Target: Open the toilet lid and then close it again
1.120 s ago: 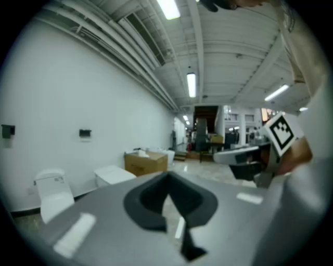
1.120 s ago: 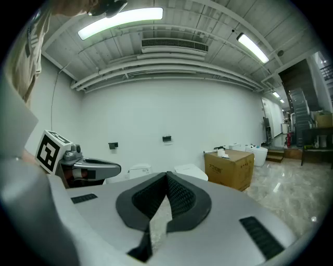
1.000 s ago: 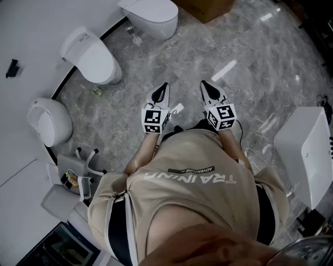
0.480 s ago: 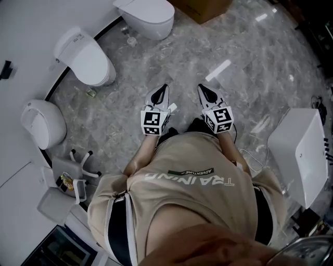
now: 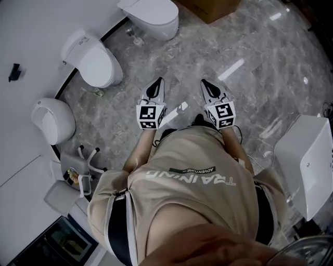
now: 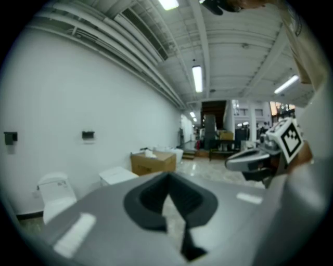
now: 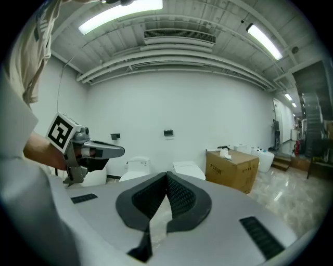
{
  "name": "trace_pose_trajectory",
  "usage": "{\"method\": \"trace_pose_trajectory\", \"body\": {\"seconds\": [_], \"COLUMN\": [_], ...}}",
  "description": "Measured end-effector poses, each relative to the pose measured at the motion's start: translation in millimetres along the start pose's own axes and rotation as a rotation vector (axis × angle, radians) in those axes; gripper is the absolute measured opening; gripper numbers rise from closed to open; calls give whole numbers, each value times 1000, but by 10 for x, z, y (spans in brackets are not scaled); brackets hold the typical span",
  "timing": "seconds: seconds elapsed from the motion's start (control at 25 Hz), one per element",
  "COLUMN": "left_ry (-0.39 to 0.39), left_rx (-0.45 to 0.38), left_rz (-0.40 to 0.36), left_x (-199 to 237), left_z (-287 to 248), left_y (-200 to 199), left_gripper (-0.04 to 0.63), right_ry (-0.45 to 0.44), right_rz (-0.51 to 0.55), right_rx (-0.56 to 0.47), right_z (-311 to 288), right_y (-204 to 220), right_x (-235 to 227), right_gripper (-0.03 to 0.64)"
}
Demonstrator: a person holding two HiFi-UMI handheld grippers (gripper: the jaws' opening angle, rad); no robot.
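Observation:
Three white toilets stand along the curved wall, all with lids down: a far one (image 5: 150, 15), a middle one (image 5: 94, 58) and a near one (image 5: 52, 122). I hold both grippers side by side in front of my chest, above the marble floor and well away from every toilet. The left gripper (image 5: 157, 84) (image 6: 167, 176) is shut and holds nothing. The right gripper (image 5: 207, 86) (image 7: 166, 174) is shut and empty too. The right gripper view shows two toilets (image 7: 136, 167) (image 7: 188, 169) ahead by the wall.
A cardboard box (image 5: 209, 8) (image 7: 231, 167) sits past the far toilet. A white cabinet (image 5: 307, 156) stands at my right. A small white stand (image 5: 78, 167) with clutter is at my lower left. Grey marble floor (image 5: 250, 72) stretches ahead.
The head view has shifted a little. Both grippers stay shut and side by side, now slightly farther forward than before.

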State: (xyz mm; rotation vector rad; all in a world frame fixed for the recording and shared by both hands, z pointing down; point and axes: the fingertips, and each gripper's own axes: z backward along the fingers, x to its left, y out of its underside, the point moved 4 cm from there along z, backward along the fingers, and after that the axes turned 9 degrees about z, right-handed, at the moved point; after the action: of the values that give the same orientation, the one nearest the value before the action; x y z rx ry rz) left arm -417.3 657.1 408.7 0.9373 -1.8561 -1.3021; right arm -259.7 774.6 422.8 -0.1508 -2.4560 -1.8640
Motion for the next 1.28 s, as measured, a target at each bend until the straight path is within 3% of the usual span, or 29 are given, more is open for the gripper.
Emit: {"method": "trace_pose_trajectory", "body": {"seconds": [0.2,0.36,0.52,0.64,0.92,1.16,1.28], "left_ry": [-45,-17,-50,-62,17,80,89], "left_rx": [20,11,70,77,122,70,55], "left_rz": [14,21,-42,-21,40,19,33], "left_x": [-90,-264,-78,53,416,823,1055], "left_z": [-369,-710,-902,-1055,-1446,-2021,-2249], "left_y": [14,-22,-93,-180,-109,-493,-594], "left_gripper": [3,3,3,3,3,3,3], "right_ry": [-35,-59,-82,-90,-18,34,53], "right_rz": [7,-55,-88,-97,-106,-105,-175], "right_rx": [-23,-18,-8,2,33,41,17], "right_z": [-149,-290,-475,-677,-1183,-1711,-1985], "right_y": [36,139,143,106,-55,-317,-390], "right_x": [-406,-728,-855,-988,-1179,-1412,-1500], "right_gripper": [11,11,11,12,11,11,11]}}
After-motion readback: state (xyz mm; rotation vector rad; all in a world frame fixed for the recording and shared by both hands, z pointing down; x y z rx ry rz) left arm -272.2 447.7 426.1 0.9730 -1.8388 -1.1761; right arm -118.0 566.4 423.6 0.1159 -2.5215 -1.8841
